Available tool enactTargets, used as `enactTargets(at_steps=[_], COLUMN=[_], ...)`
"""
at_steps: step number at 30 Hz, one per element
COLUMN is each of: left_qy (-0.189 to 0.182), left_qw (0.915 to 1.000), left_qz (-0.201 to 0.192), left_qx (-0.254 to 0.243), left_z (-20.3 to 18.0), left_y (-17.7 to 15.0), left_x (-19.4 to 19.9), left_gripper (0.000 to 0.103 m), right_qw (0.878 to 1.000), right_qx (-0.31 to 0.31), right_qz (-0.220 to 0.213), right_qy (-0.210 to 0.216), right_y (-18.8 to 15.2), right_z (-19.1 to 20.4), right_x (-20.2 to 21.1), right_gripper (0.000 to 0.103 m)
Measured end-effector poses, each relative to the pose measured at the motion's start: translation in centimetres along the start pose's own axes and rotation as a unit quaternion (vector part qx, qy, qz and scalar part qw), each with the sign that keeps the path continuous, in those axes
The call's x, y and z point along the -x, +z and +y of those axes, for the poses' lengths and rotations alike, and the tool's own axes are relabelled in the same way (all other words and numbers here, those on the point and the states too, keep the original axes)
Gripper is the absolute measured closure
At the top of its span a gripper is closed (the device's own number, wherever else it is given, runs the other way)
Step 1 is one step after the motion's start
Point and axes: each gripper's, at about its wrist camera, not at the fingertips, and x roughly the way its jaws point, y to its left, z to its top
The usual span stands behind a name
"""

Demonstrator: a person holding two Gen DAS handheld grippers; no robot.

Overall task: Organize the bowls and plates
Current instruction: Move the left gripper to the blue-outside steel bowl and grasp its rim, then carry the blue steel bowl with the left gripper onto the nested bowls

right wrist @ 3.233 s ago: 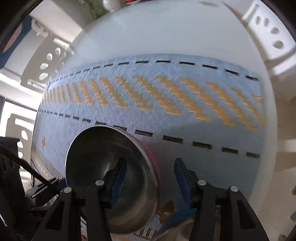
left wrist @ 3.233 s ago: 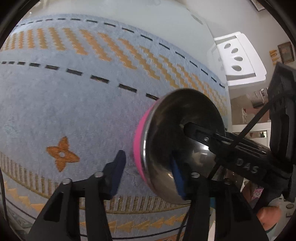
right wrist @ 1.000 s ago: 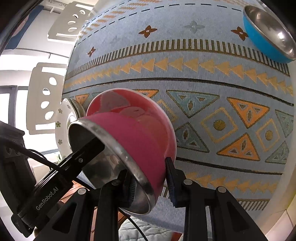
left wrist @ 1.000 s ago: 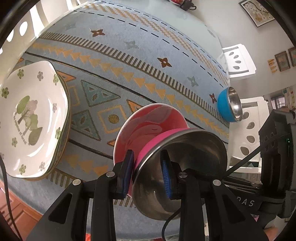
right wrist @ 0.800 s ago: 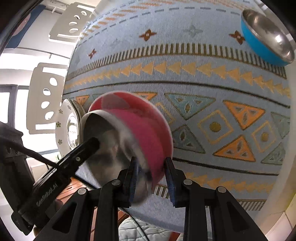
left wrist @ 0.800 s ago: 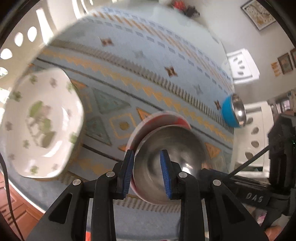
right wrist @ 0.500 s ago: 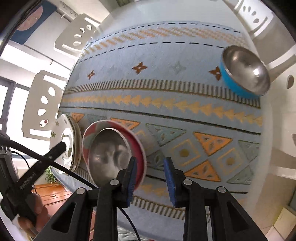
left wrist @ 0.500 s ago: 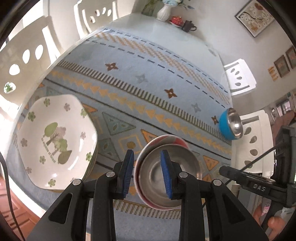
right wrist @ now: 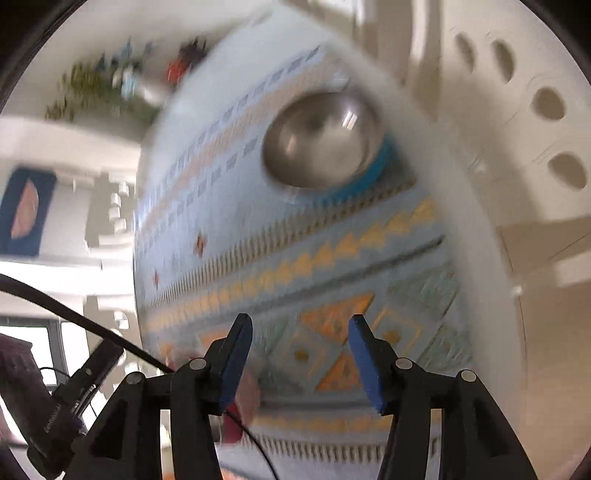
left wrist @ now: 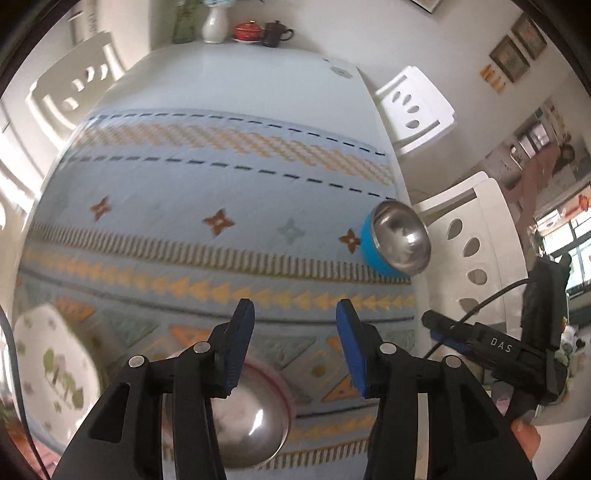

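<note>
The pink steel bowl sits nested in a red-rimmed bowl near the table's front edge, low in the left wrist view behind my left gripper. That gripper hangs above the cloth, its jaws opening with nothing between them. A blue steel bowl stands alone at the cloth's right edge. In the blurred right wrist view the blue bowl lies ahead of my right gripper, whose jaws are also opening and empty. A floral white plate rests at the front left.
A patterned blue tablecloth covers the table. White chairs stand around it, one just beside the blue bowl. A vase and small pots sit at the far end. The other gripper shows at the right.
Both grippers have let go of the pink bowl, now nested in the red-rimmed bowl, and have pulled up and away. Their jaws have widened. The right view has swung toward the blue bowl.
</note>
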Motion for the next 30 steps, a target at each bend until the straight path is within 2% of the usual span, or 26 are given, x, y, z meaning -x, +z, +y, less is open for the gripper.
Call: enactTargets(at_steps=[5, 9, 13, 19, 21, 22, 23, 24, 27, 30], left_qy=[-0.028, -0.022, -0.021, -0.017, -0.021, -0.026, -0.03, -0.033, -0.04, -0.045], left_qw=[0.9991, 0.9988, 0.9986, 0.996, 0.9945, 0.9939, 0.9931, 0.9919, 0.9906, 0.9899], left_qz=[0.017, 0.038, 0.049, 0.087, 0.102, 0.106, 0.111, 0.119, 0.124, 0.124], left_qx=[0.028, 0.022, 0.007, -0.004, -0.011, -0.015, -0.021, -0.028, -0.042, -0.053], left_z=[-2.1, -4.2, -6.2, -8.0, -8.3, -8.4, -8.5, -8.7, -9.0, -9.3], left_y=[3.1, 5.5, 7.1, 8.1, 8.1, 8.0, 8.0, 8.0, 7.7, 7.6], left_x=[-4.6, -8.6, -11.9, -17.2, -18.7, -19.1, -19.5, -20.0, -20.7, -21.0], left_gripper=[0.059, 0.06, 0.06, 0.06, 0.063, 0.072, 0.085, 0.089, 0.091, 0.091], right_qw=[0.997, 0.997, 0.996, 0.998, 0.997, 0.997, 0.997, 0.997, 0.996, 0.996], right_qx=[0.033, 0.037, 0.033, 0.017, 0.021, 0.023, 0.024, 0.024, 0.032, 0.04], right_qz=[-0.052, -0.06, -0.072, -0.054, -0.056, -0.056, -0.056, -0.056, -0.062, -0.059], right_qy=[-0.036, -0.033, -0.05, -0.036, -0.039, -0.043, -0.045, -0.046, -0.055, -0.06], right_y=[4.2, 6.5, 7.7, 9.6, 10.0, 10.0, 10.0, 10.0, 9.9, 9.7], right_z=[-1.0, -1.2, -1.9, -3.3, -3.2, -3.2, -3.3, -3.4, -3.5, -3.5], right_x=[-0.4, -1.9, -2.4, -4.7, -5.5, -5.7, -5.9, -6.1, -6.7, -7.4], right_gripper=[0.051, 0.051, 0.051, 0.051, 0.051, 0.051, 0.051, 0.052, 0.072, 0.079])
